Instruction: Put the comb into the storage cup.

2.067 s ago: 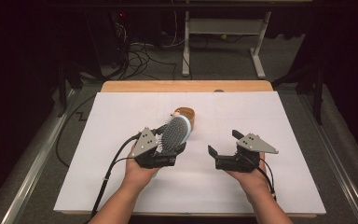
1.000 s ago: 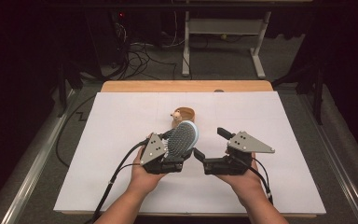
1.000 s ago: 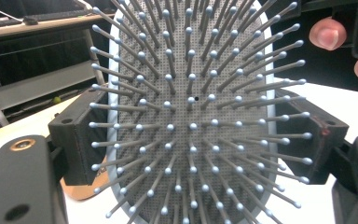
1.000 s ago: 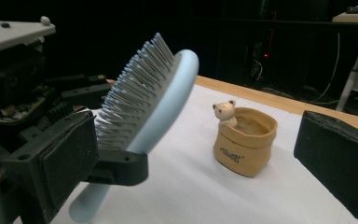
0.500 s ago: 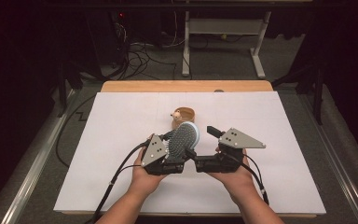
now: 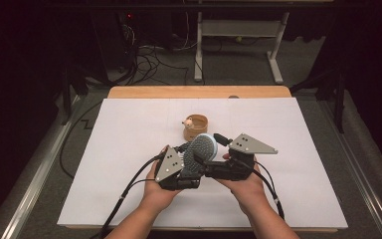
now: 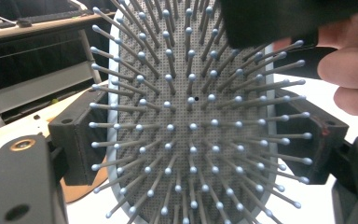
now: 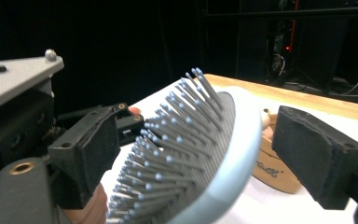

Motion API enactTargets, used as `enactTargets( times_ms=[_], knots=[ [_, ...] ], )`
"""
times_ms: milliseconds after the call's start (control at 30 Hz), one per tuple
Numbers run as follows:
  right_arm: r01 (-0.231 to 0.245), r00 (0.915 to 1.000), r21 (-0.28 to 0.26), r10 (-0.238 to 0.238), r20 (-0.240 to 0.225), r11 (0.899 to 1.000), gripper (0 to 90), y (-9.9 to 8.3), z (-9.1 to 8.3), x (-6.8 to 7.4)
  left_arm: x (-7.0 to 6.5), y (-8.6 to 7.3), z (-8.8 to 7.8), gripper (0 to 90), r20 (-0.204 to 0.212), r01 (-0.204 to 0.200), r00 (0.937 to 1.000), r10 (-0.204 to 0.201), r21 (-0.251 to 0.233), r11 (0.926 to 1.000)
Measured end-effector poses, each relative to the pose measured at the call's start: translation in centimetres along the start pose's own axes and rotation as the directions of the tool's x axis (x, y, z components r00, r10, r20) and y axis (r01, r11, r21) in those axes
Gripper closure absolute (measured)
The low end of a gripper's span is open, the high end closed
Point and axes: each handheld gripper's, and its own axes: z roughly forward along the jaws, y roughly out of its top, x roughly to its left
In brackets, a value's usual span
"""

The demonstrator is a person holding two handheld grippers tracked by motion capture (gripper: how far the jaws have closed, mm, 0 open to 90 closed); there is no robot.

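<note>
A pale blue paddle hairbrush (image 6: pixel 201 152) with grey bristles stands tilted above the white sheet, in front of a small wooden cup (image 6: pixel 195 127). My left gripper (image 6: pixel 189 155) is shut on it, its two pads pressing the brush head's (image 7: pixel 191 116) side rims. My right gripper (image 6: pixel 212 149) has come in from the right, and its jaws have just been closing with the brush head (image 8: pixel 200 154) between them. The bristle tips reach its left pad (image 8: pixel 86 154), while a small gap remains between the brush's back and its right pad (image 8: pixel 314 156).
The wooden cup (image 8: pixel 272 172) has a small pale object on its rim. A white sheet (image 6: pixel 119 149) covers the wooden table (image 6: pixel 199 92). Cables trail from both grippers toward the near edge. Beyond the table are a dark floor, loose cables and a metal stand.
My left gripper has drawn the hairbrush back from the cup toward the person. My right gripper has moved left up to the brush, and its jaws now stand around the head.
</note>
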Motion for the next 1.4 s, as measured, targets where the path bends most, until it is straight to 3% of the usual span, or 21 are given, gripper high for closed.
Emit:
enactTargets(
  times_ms=[433, 567, 900, 1400],
  knots=[
    [-0.099, 0.9943, -0.005, 0.098, -0.042, 0.995, 33.4, -0.3, 0.3, -0.6, -0.1, 0.1, -0.1, 20.2, -0.007, 0.002, 1.0000, -0.002, -0.006, 1.0000],
    [-0.109, 0.9920, -0.001, 0.109, -0.063, 0.994, 39.0, -0.4, 0.3, -0.7, -0.1, 0.0, -0.1, 20.2, -0.012, 0.002, 0.9999, -0.002, -0.006, 1.0000],
    [-0.129, 0.9889, 0.003, 0.129, -0.074, 0.992, 43.0, -0.4, 0.4, -0.8, -0.1, 0.0, -0.1, 20.2, -0.018, -0.001, 0.9998, 0.001, 0.000, 1.0000],
    [-0.196, 0.9770, 0.013, 0.196, -0.083, 0.981, 52.5, -0.1, 0.2, -1.2, -0.2, 0.2, -0.1, 20.2, -0.025, -0.006, 0.9997, 0.006, 0.002, 1.0000]
  ],
)
